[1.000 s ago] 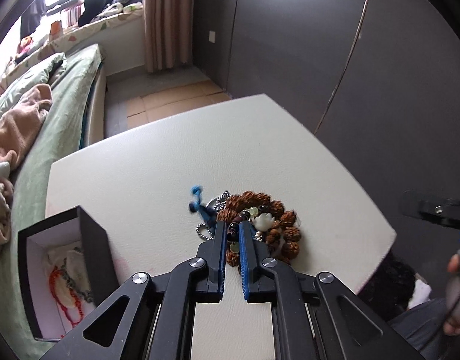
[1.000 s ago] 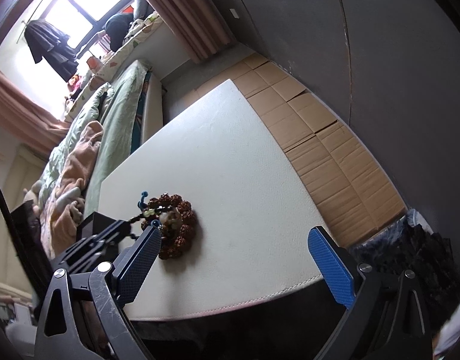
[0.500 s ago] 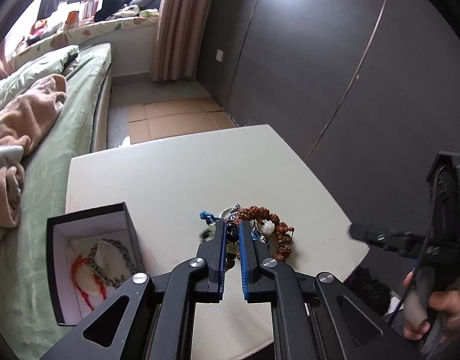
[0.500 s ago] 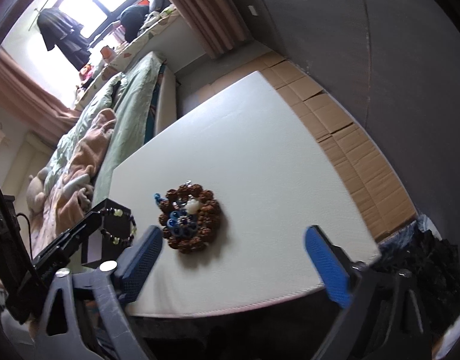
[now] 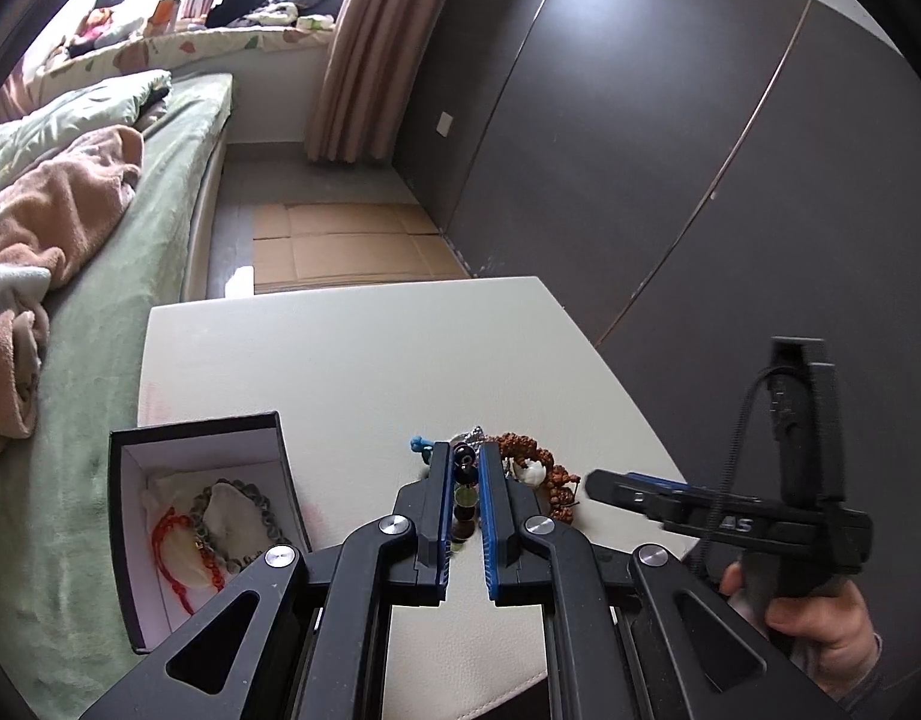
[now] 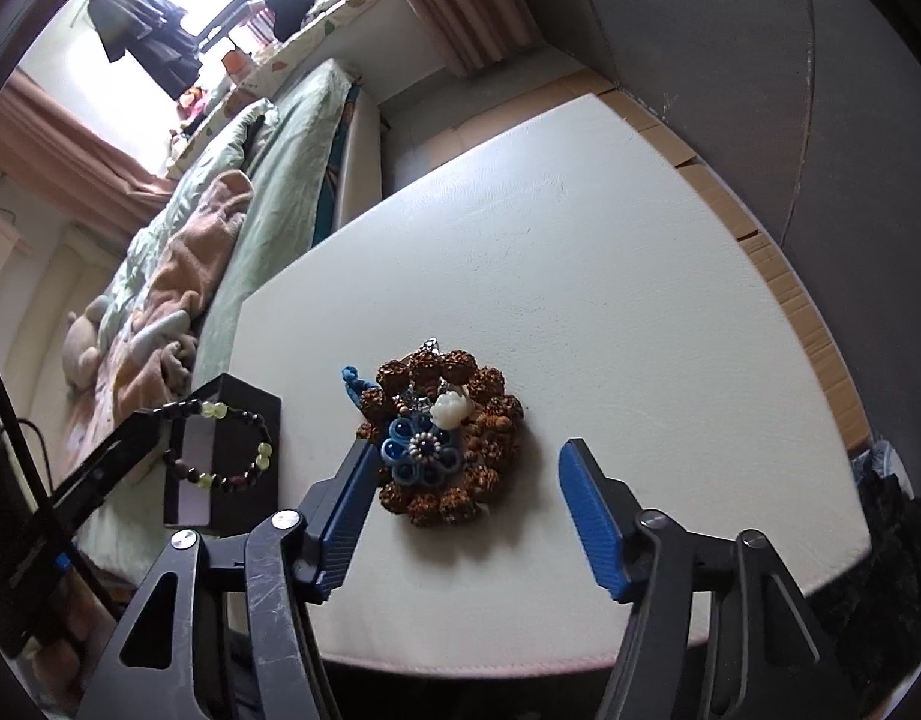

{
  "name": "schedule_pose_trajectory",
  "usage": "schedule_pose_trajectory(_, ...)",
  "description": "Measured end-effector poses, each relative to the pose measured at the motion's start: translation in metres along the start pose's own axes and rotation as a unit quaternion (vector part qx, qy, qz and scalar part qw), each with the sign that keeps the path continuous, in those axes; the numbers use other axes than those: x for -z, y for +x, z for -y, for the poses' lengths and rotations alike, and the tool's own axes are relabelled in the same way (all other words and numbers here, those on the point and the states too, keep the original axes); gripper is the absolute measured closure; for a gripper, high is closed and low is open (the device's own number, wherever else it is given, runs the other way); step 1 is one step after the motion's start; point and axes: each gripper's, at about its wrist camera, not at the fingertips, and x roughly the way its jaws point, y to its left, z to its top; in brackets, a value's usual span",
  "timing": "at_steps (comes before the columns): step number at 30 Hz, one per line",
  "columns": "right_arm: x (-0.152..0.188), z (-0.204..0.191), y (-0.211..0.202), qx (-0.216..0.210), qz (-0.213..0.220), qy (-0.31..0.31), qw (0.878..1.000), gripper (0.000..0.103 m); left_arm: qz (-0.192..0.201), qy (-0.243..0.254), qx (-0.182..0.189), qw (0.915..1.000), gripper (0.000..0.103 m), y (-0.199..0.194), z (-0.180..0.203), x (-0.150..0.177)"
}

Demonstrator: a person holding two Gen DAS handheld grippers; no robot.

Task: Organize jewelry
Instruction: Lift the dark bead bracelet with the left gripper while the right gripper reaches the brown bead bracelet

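At the far left we see the bed (image 5: 130, 276) with its green cover and a tan blanket (image 5: 58, 210) bunched on it. Just beside the bed stands the white table (image 5: 364, 360). On its left part sits an open black box (image 5: 196, 516) with a pale lining; inside lie an orange cord bracelet (image 5: 172, 546) and a grey bead bracelet (image 5: 244, 516).

Our left gripper (image 5: 464, 474) has its fingers drawn close together, pinching a bracelet of dark and pale green beads (image 6: 232, 450). In the right wrist view this bracelet hangs in the air from the fingertips, in front of the box.

Further right, on the table, rests the pile of jewelry: a thick brown seed bracelet (image 6: 454, 438), a blue flower ornament (image 6: 421, 450) on top of it, and a small white carved piece (image 6: 451, 411) touching both.

Our right gripper (image 6: 466, 474) has its fingers spread wide, one on each side of the pile, holding nothing. In the left wrist view its black body carries white letters; we can read only "AS". The right hand (image 5: 820, 630) grips its handle at the far right.
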Motion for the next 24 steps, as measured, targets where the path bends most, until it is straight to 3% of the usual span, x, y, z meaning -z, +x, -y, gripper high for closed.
schedule_pose_trajectory(3, -0.004, -0.001, 0.011, 0.028, -0.008, -0.003, 1.0, 0.042, 0.002, -0.003, 0.004, 1.0, 0.095, -0.001, -0.002, -0.002)
schedule_pose_trajectory(6, -0.005, -0.003, 0.021, 0.048, -0.023, -0.007, 0.999, 0.051, 0.003, -0.006, 0.006, 1.0, 0.095, -0.001, -0.004, -0.004)
schedule_pose_trajectory(9, -0.003, -0.008, 0.03, 0.061, -0.039, -0.024, 0.997, 0.053, 0.003, -0.012, 0.008, 0.9999, 0.095, -0.001, -0.007, -0.007)
schedule_pose_trajectory(13, 0.001, -0.016, 0.047, 0.11, -0.06, -0.049, 0.991, 0.058, 0.004, -0.014, 0.009, 0.9998, 0.095, -0.002, -0.008, -0.008)
schedule_pose_trajectory(19, 0.006, -0.04, 0.059, 0.184, -0.045, -0.113, 0.975, 0.063, 0.006, -0.016, 0.008, 0.9998, 0.095, -0.005, -0.008, -0.007)
schedule_pose_trajectory(21, 0.007, -0.044, 0.059, 0.186, -0.048, -0.123, 0.974, 0.075, 0.007, -0.013, 0.005, 0.9999, 0.095, -0.007, -0.007, -0.006)
schedule_pose_trajectory(24, 0.011, -0.047, 0.057, 0.195, -0.052, -0.138, 0.97, 0.076, 0.005, -0.011, 0.002, 0.9999, 0.095, -0.007, -0.007, -0.004)
